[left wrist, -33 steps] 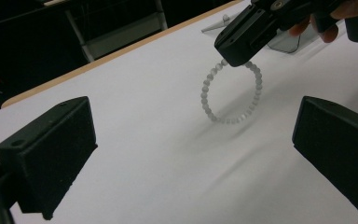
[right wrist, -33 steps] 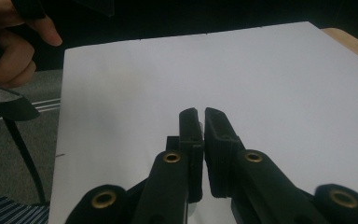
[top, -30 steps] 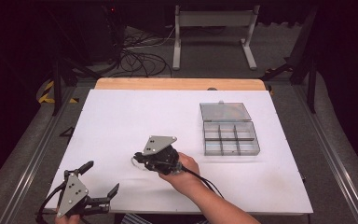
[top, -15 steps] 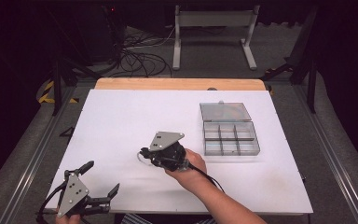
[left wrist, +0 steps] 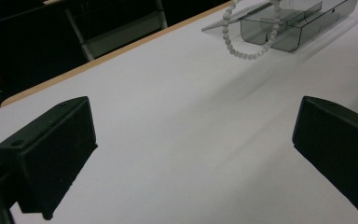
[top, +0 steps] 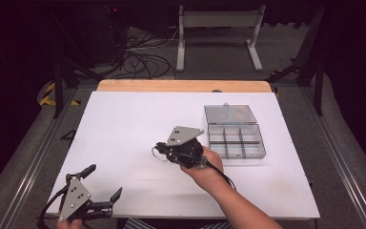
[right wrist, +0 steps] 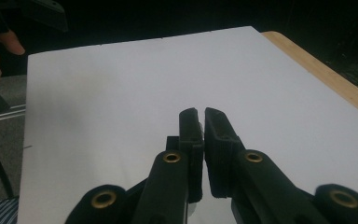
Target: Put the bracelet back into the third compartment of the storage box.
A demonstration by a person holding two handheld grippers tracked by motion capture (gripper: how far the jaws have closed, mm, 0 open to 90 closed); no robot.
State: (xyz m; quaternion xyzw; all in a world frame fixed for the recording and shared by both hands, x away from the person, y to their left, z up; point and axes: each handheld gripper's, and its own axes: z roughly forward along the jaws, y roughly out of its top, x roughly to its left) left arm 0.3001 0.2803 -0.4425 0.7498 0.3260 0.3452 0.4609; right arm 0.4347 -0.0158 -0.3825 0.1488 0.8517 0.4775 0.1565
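Note:
A loop of white beads (top: 154, 153) hangs from my right gripper (top: 161, 149), which is shut on it above the middle of the white table (top: 133, 119). In the left gripper view the same bead loop (left wrist: 242, 53) dangles in front of the clear compartment box (left wrist: 298, 25). The right gripper view has its jaws (right wrist: 200, 112) pressed together and pointing across the tabletop; the beads are hidden below them. My left gripper (top: 103, 182) rests at the near left corner, open, and its jaws (left wrist: 193, 112) stand wide apart with bare table between them.
The clear compartment box (top: 236, 140) sits right of centre with its lid (top: 231, 114) laid open behind it. A wooden strip (top: 181, 86) runs along the table's far edge. Beyond it are cables and a metal stand on the floor.
My right gripper has lifted and moved right toward the compartment box, carrying the bead loop. The left gripper has stayed put.

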